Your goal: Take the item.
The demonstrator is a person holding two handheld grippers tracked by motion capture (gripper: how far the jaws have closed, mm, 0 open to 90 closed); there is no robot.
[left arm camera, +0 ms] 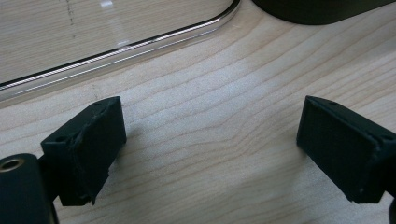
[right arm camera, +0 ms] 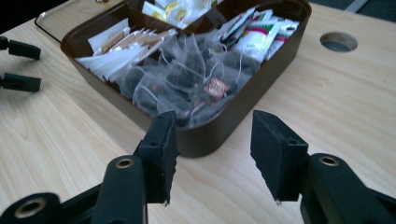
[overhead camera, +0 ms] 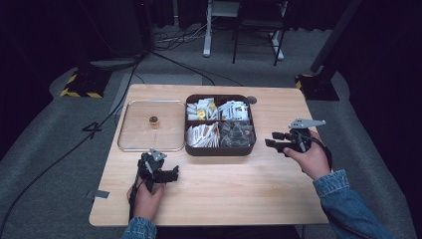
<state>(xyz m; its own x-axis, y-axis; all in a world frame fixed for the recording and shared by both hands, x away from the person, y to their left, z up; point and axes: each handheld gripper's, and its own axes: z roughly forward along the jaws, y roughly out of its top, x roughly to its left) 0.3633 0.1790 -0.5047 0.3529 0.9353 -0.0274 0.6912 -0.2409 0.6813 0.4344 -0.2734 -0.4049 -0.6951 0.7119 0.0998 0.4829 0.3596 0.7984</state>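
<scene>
A dark brown box (overhead camera: 219, 150) with four compartments stands at the table's middle, filled with sachets and tea bags. In the right gripper view its near compartment holds mesh tea bags (right arm camera: 187, 74). My right gripper (overhead camera: 270, 139) rests just right of the box with its jaws open toward it; they frame the box wall (right arm camera: 210, 135) with nothing between them (right arm camera: 212, 135). My left gripper (overhead camera: 174, 174) lies on the wood in front of the box's left corner, open (left arm camera: 212, 144) over bare tabletop.
A clear lid (overhead camera: 149, 132) with a small knob (overhead camera: 154, 121) lies flat left of the box; its rim (left arm camera: 140, 44) runs just ahead of my left jaws. A round hole (right arm camera: 338, 41) sits in the table behind the box. The wooden table (overhead camera: 224, 194) has bare wood in front.
</scene>
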